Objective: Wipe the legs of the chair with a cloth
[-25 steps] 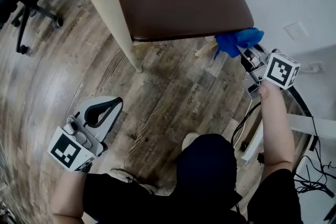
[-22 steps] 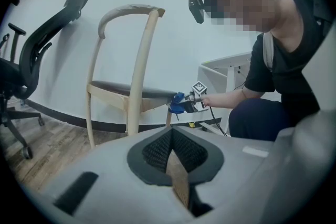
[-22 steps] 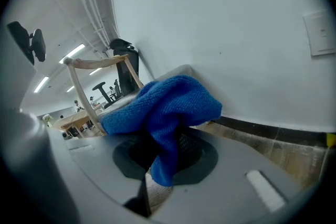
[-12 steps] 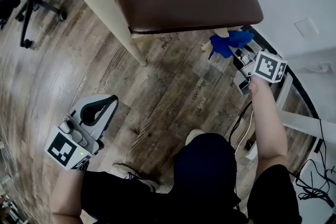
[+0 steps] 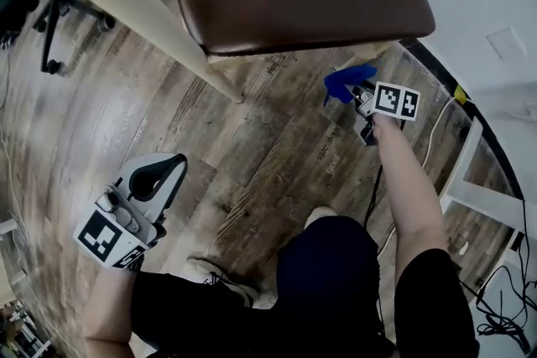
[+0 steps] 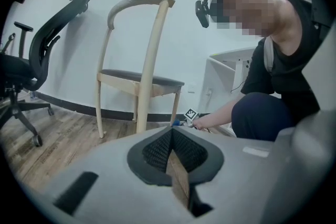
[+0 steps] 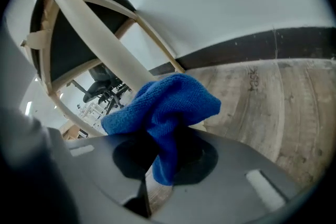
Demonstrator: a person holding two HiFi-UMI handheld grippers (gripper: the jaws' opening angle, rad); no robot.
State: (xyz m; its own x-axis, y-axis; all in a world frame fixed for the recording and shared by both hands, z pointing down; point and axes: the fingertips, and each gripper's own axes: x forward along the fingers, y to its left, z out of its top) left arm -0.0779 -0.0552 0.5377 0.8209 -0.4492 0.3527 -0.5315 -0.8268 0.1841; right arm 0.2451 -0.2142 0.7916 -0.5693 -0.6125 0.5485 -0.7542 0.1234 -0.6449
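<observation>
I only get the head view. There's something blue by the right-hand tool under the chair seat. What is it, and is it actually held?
Observer: A blue cloth; the right gripper view shows the right gripper shut on it.
Operator: Is it on the chair?
Observer: There, a pale chair leg runs right behind the cloth; contact I cannot tell.
Operator: And the left one?
Observer: The left gripper has its fingers together, with nothing between them.

Black top (image 5: 436,298), navy trousers (image 5: 327,264), grey left tongs (image 5: 172,172)
</observation>
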